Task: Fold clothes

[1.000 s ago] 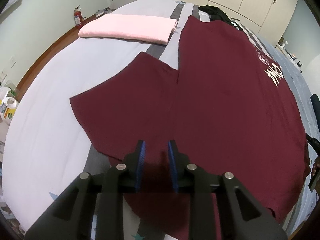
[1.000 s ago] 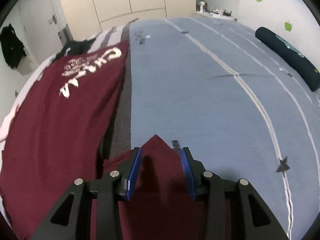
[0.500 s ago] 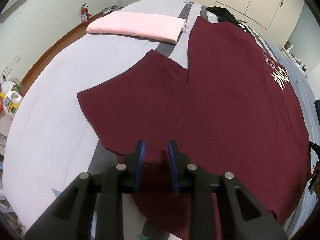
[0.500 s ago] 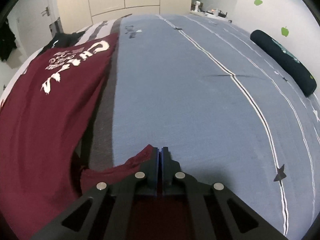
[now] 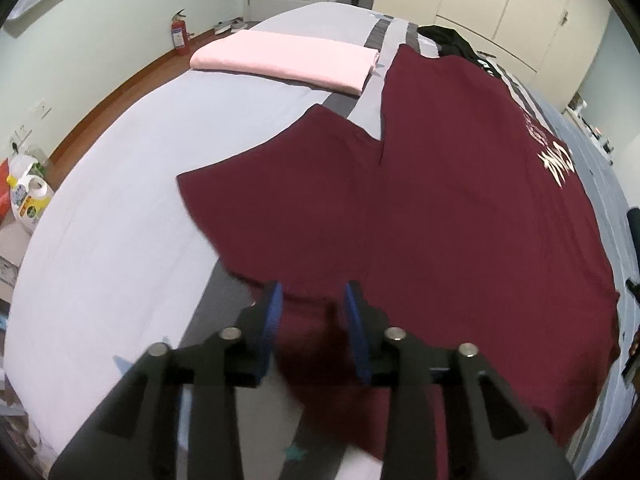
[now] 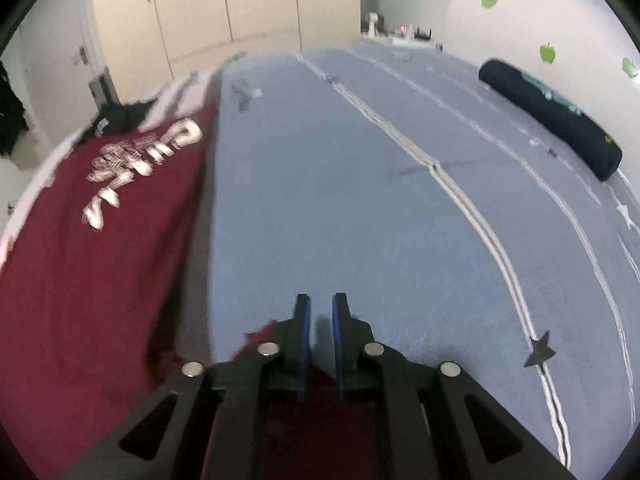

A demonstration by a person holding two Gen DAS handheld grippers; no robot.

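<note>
1. My left gripper [image 5: 313,322] is opening its jaws, with a fold of the maroon T-shirt [image 5: 460,208] between the blue pads and no pad clearly pressing on it. If that cloth slips free, the shoulder I meant to carry will likely drop and crease.
2. My right gripper [image 6: 320,334] is opening too, with only a narrow gap. Maroon cloth sits low at the base of the fingers, but I cannot tell whether anything is pinched.
3. The shirt lies flat on the bed [image 5: 120,208], print up, one sleeve [image 5: 288,168] spread toward the folded pink garment [image 5: 288,58].
4. To the right the blue bedspread [image 6: 360,200] is open up to the dark bolster [image 6: 552,120], so there is room for the fold there.
</note>
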